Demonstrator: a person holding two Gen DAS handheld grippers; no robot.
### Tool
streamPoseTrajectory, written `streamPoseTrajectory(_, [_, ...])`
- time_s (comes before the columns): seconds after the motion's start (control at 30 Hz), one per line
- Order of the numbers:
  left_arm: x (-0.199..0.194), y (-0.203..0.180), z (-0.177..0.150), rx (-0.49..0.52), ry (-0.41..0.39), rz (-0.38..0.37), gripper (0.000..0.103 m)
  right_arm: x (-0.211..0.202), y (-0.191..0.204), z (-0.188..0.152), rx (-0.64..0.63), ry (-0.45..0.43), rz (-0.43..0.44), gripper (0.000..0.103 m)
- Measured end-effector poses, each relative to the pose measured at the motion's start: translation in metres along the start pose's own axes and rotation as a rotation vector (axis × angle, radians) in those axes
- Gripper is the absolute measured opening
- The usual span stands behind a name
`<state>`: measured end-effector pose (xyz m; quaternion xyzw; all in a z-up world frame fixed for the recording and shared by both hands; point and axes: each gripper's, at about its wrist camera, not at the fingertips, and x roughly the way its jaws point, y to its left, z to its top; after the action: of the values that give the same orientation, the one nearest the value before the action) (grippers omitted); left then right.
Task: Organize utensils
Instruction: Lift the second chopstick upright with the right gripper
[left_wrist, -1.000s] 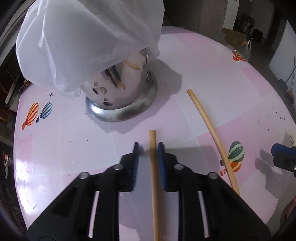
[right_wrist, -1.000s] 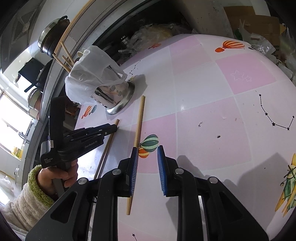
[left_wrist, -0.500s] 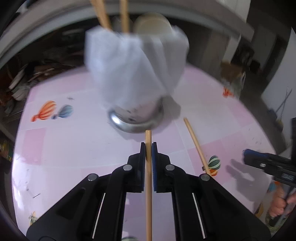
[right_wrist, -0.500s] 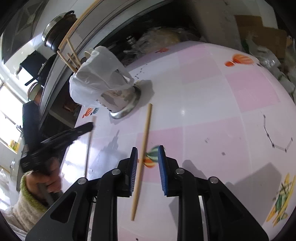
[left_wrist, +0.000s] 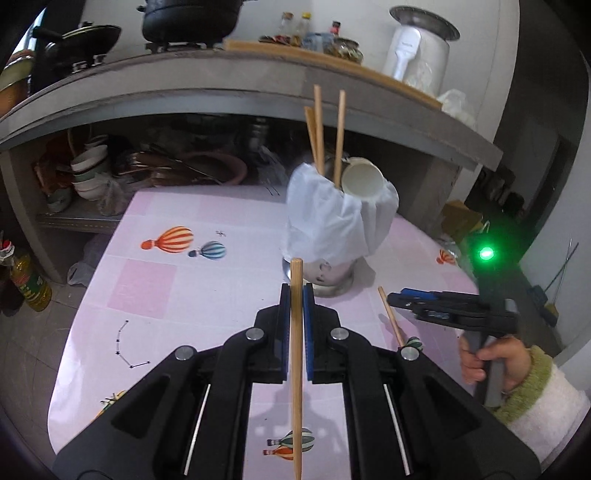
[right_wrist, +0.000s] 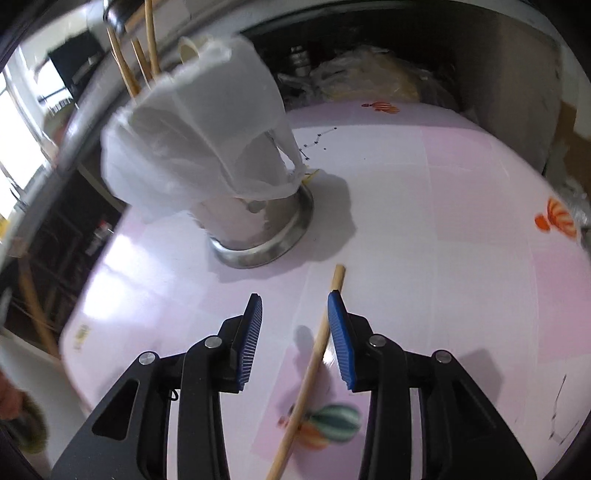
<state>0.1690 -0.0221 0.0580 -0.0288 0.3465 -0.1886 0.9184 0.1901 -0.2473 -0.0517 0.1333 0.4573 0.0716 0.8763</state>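
My left gripper (left_wrist: 296, 291) is shut on a wooden chopstick (left_wrist: 296, 354), held up above the pink table (left_wrist: 155, 302). Beyond it stands a steel utensil holder (left_wrist: 332, 277) draped in a white plastic bag (left_wrist: 340, 221), with several chopsticks (left_wrist: 318, 129) and a white cup sticking out. A second chopstick (right_wrist: 317, 354) lies on the table (right_wrist: 461, 229) between the blue pads of my right gripper (right_wrist: 295, 310), closer to the right pad; the jaws are opening and do not press on it. The holder (right_wrist: 258, 232) stands just ahead. In the left wrist view the right gripper (left_wrist: 399, 297) hovers by that chopstick (left_wrist: 391, 317).
A concrete counter (left_wrist: 221, 85) with pots, jars and a white canister runs behind the table. Bowls (left_wrist: 88, 173) and pans fill the shelf beneath it. An oil bottle (left_wrist: 29, 280) stands on the floor at left. A hand in a green-cuffed white sleeve (left_wrist: 517, 373) holds the right gripper.
The left gripper closed on its chopstick and lifted it off the table, pulling back from the holder. The right gripper moved toward the holder, straddling the other chopstick, with its jaws wider.
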Motion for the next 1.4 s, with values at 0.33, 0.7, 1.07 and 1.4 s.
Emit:
streamPoseTrajectory(0.33, [-0.016, 0.016, 0.000, -0.024, -0.038, -0.012, 0.006, 0.030, 0.008, 0.007, -0.080, 0.047, -0.162, 0.029])
streamPoseTrajectory(0.7, [-0.021, 0.019, 0.001, -0.033, -0.055, -0.018, 0.006, 0.045, 0.017, 0.007, -0.128, 0.084, -0.208, 0.014])
streamPoseTrajectory(1.07, [-0.025, 0.014, 0.001, -0.025, -0.054, -0.017, 0.006, 0.022, 0.001, 0.014, 0.002, 0.025, -0.113, 0.007])
streamPoseTrajectory(1.4, [-0.027, 0.006, 0.002, -0.009, -0.062, -0.014, 0.006, -0.081, 0.009, 0.014, 0.013, -0.195, -0.010, 0.007])
